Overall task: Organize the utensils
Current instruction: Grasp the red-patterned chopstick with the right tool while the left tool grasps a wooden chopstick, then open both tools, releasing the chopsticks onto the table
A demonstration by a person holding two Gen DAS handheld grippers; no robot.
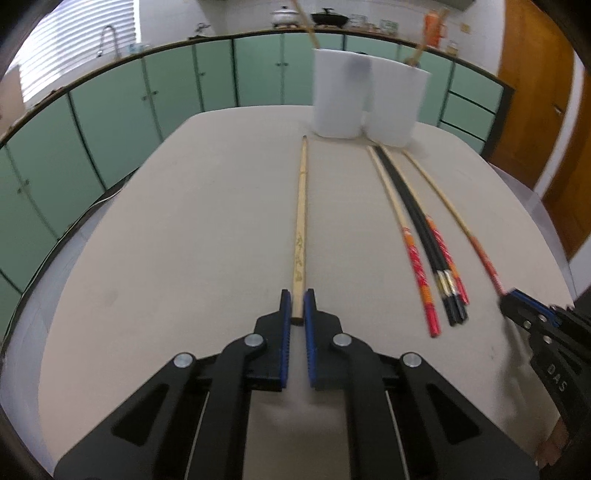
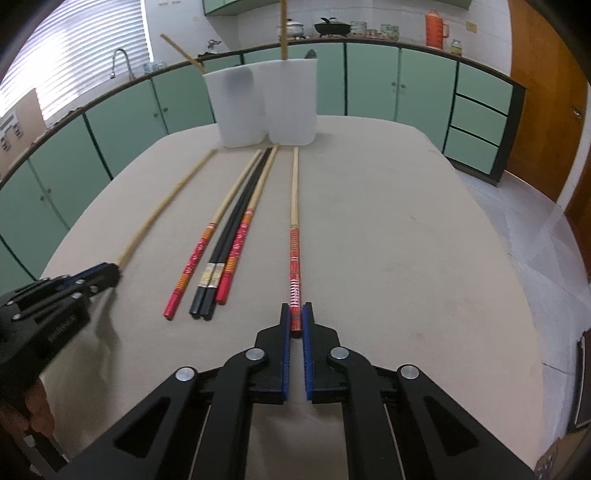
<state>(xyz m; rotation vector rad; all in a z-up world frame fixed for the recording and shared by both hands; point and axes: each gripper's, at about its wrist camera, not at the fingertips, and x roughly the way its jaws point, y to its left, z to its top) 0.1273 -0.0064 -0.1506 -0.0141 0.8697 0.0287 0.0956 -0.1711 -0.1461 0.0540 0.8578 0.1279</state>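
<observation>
My left gripper (image 1: 298,300) is shut on the near end of a plain bamboo chopstick (image 1: 301,206) that lies on the beige table and points at two white holders (image 1: 338,96). My right gripper (image 2: 295,314) is shut on the red end of a red-and-bamboo chopstick (image 2: 294,206). Between the two lie two more red-ended chopsticks (image 2: 201,251) and a black pair (image 2: 236,221). In the right wrist view the left gripper (image 2: 109,274) shows at the left, gripping its chopstick (image 2: 166,206). Each white holder (image 2: 236,107) has one chopstick (image 2: 283,29) standing in it.
The table (image 2: 406,240) ends in rounded edges, with tiled floor to the right. Green cabinets (image 2: 369,81) with a counter, pots and a sink run behind it. A wooden door (image 2: 543,110) stands at the far right. A hand (image 2: 35,410) shows at the lower left.
</observation>
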